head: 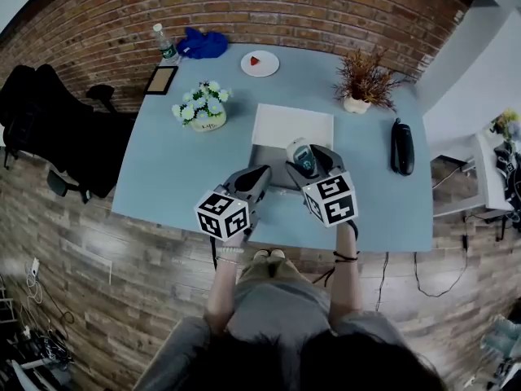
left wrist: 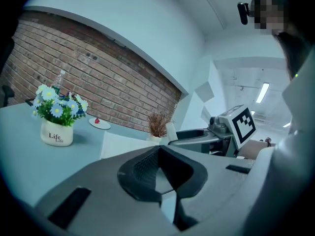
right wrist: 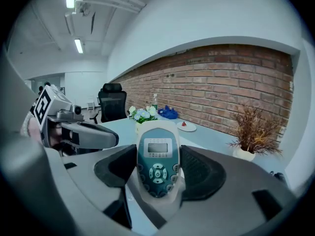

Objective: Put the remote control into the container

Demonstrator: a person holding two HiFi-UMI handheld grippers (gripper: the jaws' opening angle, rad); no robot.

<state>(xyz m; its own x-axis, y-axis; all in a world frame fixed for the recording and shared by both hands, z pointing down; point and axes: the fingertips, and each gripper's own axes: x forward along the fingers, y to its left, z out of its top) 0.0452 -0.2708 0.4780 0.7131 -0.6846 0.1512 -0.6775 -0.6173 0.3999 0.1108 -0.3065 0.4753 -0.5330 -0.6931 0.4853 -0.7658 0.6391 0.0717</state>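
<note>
My right gripper is shut on a white remote control with a teal face, held just above the table's near middle. In the right gripper view the remote stands upright between the dark pads, screen and buttons toward the camera. The flat white container lies just beyond it, with a grey part at its near side. To the left, my left gripper hangs shut with nothing in it; its tips meet in the left gripper view, where the white container shows ahead.
On the blue-grey table stand a flower pot, a dried plant, a black handset, a plate, a bottle, a blue cloth and a dark frame. A black chair stands left.
</note>
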